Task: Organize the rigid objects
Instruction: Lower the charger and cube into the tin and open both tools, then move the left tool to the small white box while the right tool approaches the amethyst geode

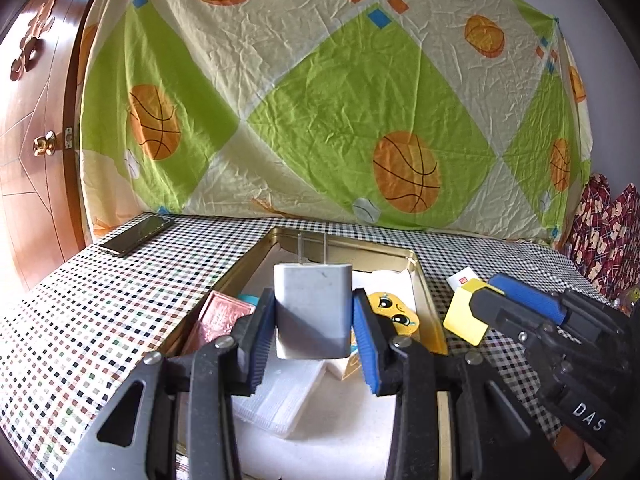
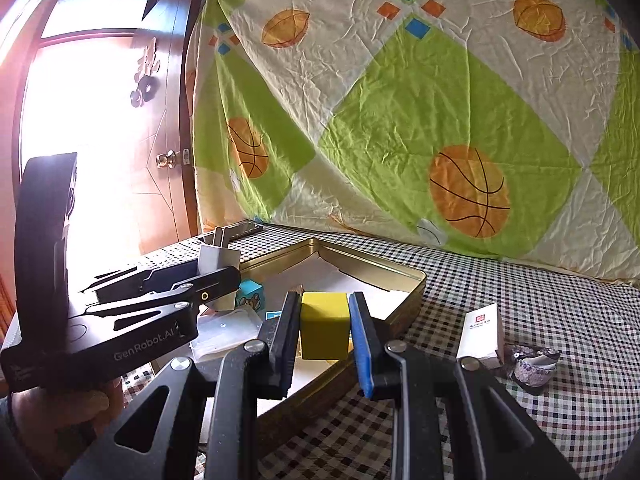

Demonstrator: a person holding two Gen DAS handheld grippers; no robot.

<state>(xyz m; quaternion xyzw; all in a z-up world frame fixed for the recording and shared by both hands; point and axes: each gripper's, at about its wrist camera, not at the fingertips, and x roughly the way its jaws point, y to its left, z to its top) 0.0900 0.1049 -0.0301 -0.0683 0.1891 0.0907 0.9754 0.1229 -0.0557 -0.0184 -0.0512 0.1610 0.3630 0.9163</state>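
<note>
Left gripper (image 1: 314,320) clamping white charger (image 1: 312,312), right gripper (image 2: 325,332) clamping yellow block (image 2: 324,330), purple trinket (image 2: 532,368) only right-view

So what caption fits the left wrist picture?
Left gripper holds a white charger above the gold tin.

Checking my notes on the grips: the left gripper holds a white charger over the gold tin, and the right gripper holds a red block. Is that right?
Not quite. The right gripper holds a yellow block, not a red one, as the right wrist view shows. The rest stands: the left gripper holds the white charger over the gold tin.
</note>
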